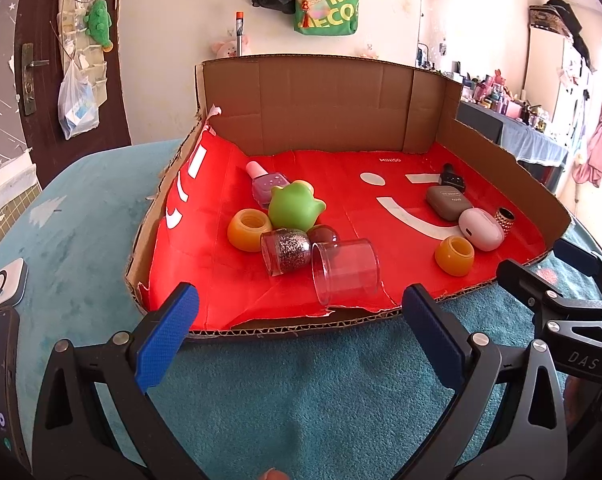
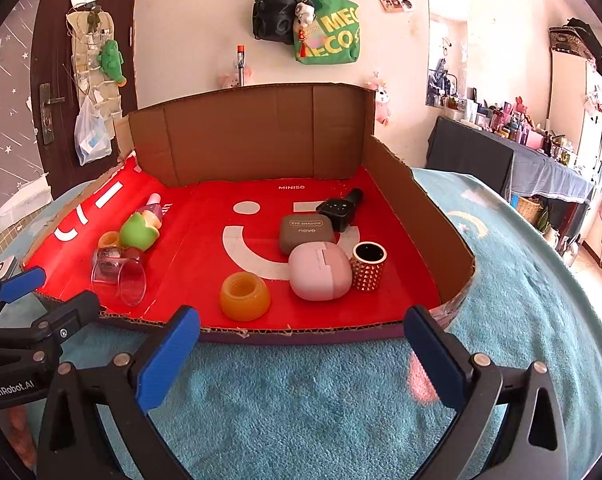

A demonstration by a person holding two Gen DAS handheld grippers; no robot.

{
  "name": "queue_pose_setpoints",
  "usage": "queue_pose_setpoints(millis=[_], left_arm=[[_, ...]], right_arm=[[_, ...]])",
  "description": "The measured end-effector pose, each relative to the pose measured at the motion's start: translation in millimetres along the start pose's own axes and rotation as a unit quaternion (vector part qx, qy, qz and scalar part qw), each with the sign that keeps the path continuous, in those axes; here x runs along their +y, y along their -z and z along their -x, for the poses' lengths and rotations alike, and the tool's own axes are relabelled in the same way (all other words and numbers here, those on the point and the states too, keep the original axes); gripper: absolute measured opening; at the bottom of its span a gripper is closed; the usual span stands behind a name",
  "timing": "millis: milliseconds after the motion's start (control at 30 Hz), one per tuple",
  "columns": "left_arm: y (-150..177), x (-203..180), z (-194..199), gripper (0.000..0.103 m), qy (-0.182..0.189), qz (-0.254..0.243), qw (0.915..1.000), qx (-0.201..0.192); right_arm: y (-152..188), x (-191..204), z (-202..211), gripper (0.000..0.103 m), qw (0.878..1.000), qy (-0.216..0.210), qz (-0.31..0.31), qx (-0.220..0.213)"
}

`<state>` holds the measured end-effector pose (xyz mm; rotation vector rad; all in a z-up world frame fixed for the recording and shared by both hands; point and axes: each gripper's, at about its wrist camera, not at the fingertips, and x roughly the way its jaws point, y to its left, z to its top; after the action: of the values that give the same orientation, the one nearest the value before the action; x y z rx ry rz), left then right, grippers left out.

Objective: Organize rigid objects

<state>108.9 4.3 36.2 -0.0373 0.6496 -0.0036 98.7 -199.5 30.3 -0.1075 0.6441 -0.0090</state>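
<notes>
A cardboard tray [image 1: 329,108] [image 2: 253,140] lined in red holds the objects. On its left lie a clear cup [image 1: 345,276] [image 2: 119,280] on its side, a glitter-filled jar [image 1: 287,250], a green toy [image 1: 295,210] [image 2: 139,232], an orange ring [image 1: 248,229] and a pink nail polish bottle [image 1: 267,182]. On its right sit a second orange ring [image 2: 245,296] [image 1: 454,256], a pink case [image 2: 320,272] [image 1: 481,228], a brown eyeshadow case [image 2: 306,232], a black device [image 2: 339,208] and a studded gold cup [image 2: 368,266]. My left gripper [image 1: 301,338] and right gripper [image 2: 303,356] stand open, empty, just before the tray's front edge.
The tray rests on a teal fluffy cover [image 2: 301,408]. A phone and a white device [image 1: 3,284] lie at the left edge. Behind are a wall with hanging bags [image 2: 325,28], a dark door [image 1: 41,60] and a cluttered table [image 2: 541,148] on the right.
</notes>
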Motion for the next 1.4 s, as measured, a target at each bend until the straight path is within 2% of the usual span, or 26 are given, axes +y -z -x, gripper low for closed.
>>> queue_pose_setpoints(millis=[1233, 1400], left_arm=[[1.3, 0.5, -0.5, 0.103, 0.0, 0.001, 1.0, 0.0], [0.6, -1.6, 1.5, 0.103, -0.005, -0.013, 0.9998, 0.012]], right_arm=[[0.8, -0.3, -0.1, 0.103, 1.0, 0.0, 0.0, 0.0], [0.4, -0.2, -0.1, 0.103, 1.0, 0.0, 0.0, 0.001]])
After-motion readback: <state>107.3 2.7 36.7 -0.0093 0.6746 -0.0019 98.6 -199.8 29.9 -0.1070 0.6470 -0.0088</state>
